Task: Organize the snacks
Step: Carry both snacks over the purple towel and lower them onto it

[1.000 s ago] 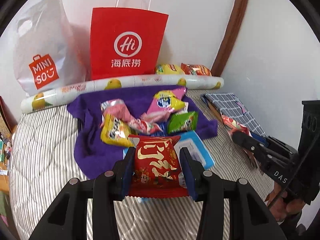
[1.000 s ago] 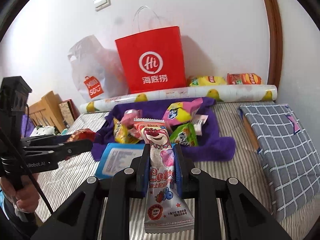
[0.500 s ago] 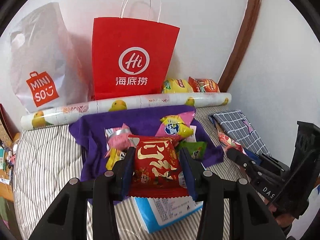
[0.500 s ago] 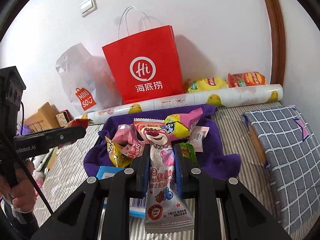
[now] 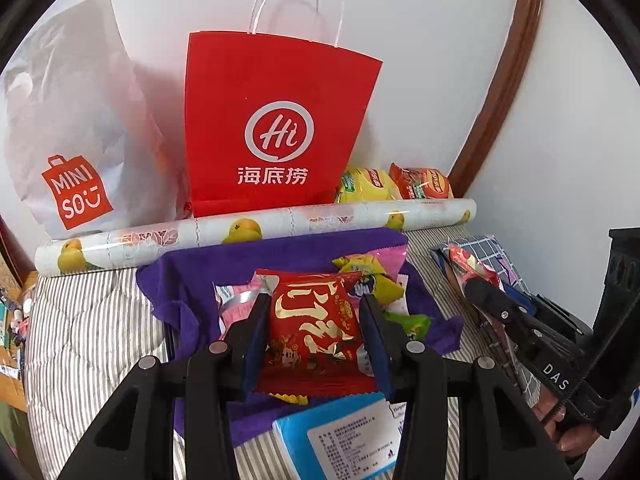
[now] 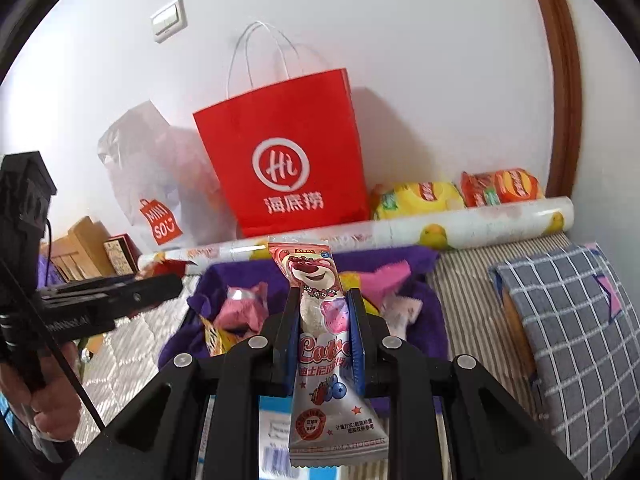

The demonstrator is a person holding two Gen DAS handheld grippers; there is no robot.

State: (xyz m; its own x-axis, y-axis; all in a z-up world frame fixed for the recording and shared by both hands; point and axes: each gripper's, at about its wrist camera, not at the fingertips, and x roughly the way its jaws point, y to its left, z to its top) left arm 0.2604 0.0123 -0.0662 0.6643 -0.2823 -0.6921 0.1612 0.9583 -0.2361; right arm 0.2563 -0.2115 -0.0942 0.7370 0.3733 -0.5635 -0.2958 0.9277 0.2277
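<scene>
Left gripper (image 5: 314,330) clenched on red packet (image 5: 310,322); right gripper (image 6: 325,338) on Lotso packet (image 6: 322,312); slippery wrappers may be dropped short of red bag (image 5: 276,128).

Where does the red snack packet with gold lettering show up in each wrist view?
Left wrist view: the red snack packet sits low in the centre, clamped between the left gripper jaws, above the purple cloth.
Right wrist view: only a red sliver at mid-left, at the tip of the other gripper.
Shared landmark: the red Haidilao paper bag against the wall.
</scene>
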